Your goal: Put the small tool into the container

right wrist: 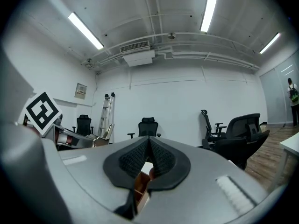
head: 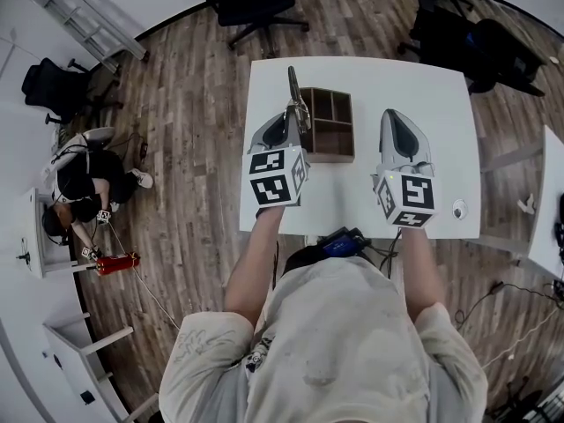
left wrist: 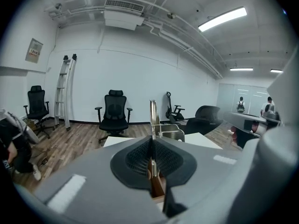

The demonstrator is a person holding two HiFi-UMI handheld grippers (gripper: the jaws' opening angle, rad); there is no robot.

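Observation:
My left gripper (head: 293, 118) is shut on a slim metal tool (head: 294, 91), which sticks out forward past the jaw tips, over the left edge of the wooden container (head: 328, 123). In the left gripper view the tool (left wrist: 152, 118) stands clamped edge-on between the closed pads of the gripper (left wrist: 151, 141). The container is a brown box with open compartments on the white table (head: 441, 95). My right gripper (head: 393, 118) hovers to the right of the box, shut with nothing in it. Wood of the box (right wrist: 139, 183) shows below the closed right gripper (right wrist: 148, 143).
A small white round object (head: 459, 209) lies near the table's front right corner. A dark device with cables (head: 342, 241) sits at the near edge. Office chairs (head: 256, 3) stand beyond the table. A person (head: 75, 196) crouches on the floor at the left.

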